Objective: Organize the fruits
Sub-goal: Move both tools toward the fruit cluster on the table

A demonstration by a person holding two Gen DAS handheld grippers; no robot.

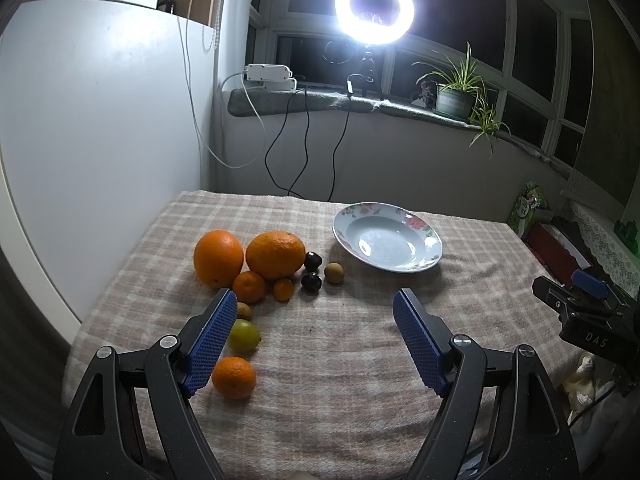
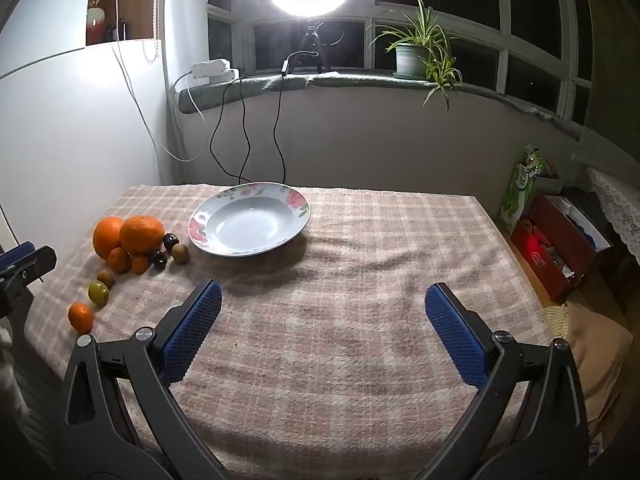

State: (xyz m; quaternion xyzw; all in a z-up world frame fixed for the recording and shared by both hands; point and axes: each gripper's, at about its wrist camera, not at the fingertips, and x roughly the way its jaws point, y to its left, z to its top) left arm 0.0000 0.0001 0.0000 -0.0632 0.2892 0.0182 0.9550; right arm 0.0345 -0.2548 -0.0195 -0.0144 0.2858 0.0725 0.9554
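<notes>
Orange, dark and greenish fruits (image 1: 256,272) lie bunched on the checked cloth (image 1: 340,352) at far left, just left of the bare flowered plate (image 1: 430,240), while the left gripper (image 1: 314,300) and right gripper (image 2: 322,294) hover with jaws spread wide, grasping nothing.

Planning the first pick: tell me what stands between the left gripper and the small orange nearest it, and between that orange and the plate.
Nothing visible blocks either. The left gripper is open, the small orange lies beside its left finger, and bare tablecloth runs to the empty plate.
</notes>
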